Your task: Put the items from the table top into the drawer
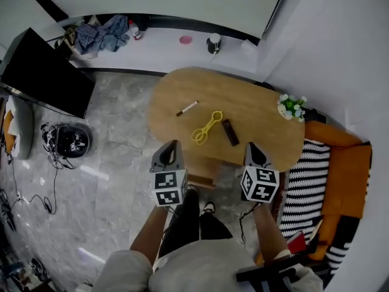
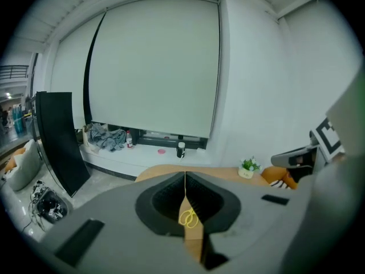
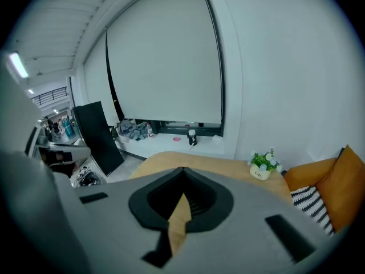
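items for the drawer, three in all, lie on the oval wooden surface (image 1: pixel 255 102), none held. item one: a marker pen (image 1: pixel 187 108) with a dark cap, lying at a slant left of centre. item two: yellow scissor-handled tongs (image 1: pixel 206 128), flat near the middle, loops toward the near edge; also seen through the slit of the left gripper view (image 2: pixel 189 217). item three: a dark rectangular bar (image 1: pixel 230 132), just right of the tongs and apart from them. left gripper (image 1: pixel 172 145) hangs over the near left edge of the surface, pointing forward and down; its fingers (image 2: pixel 165 196) are pressed together with nothing between them. right gripper (image 1: pixel 253 146) hangs over the near right edge, likewise tilted; its fingers (image 3: pixel 199 201) are together and empty. other fittings: a small potted plant (image 1: pixel 292 107) at the far right end of the surface; a black panel (image 1: pixel 45 72) leaning at the left; a white ledge (image 1: pixel 164 44) under the window carrying crumpled clothes (image 1: pixel 100 34), a pink disc (image 1: pixel 185 39) and a dark cup (image 1: pixel 213 43); an orange sofa (image 1: pixel 346 169) with a striped cushion (image 1: pixel 307 175) at the right.
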### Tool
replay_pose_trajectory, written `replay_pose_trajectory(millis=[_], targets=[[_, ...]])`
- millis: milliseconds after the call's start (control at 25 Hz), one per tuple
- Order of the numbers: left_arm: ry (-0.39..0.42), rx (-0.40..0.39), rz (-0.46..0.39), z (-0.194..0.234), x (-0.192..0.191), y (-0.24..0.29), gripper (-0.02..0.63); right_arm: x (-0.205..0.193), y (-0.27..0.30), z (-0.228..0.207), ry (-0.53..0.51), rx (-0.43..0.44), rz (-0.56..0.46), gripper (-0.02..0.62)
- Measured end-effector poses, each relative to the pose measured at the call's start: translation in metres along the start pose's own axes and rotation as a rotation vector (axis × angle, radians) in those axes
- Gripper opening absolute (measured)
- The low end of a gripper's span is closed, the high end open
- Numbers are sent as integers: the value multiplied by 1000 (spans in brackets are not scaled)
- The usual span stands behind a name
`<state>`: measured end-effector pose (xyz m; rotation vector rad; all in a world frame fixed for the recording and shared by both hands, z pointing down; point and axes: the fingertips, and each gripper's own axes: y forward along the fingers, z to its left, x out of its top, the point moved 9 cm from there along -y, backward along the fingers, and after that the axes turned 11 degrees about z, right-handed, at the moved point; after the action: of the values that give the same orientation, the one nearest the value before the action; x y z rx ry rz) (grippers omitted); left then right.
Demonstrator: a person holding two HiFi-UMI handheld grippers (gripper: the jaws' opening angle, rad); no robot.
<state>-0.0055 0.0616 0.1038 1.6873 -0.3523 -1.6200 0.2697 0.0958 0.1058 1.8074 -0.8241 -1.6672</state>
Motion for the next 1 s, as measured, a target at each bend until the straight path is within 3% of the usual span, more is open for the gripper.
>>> replay_pose_trajectory(millis=[280,600,760,1000], targets=[[-22,-40,106,17,-45,87,9,-37,85,-8,29,2,92,-6],[-60,-50,174,33,-124,182,11,-99,178,-18,65,-1,164,-6],[-74,-40,208,35,-155,205,11,-126,201,-26,61,-5,202,-6],[-77,-46,224,37,-174,215,9,-142,218,-29,40,-10,218,-6]])
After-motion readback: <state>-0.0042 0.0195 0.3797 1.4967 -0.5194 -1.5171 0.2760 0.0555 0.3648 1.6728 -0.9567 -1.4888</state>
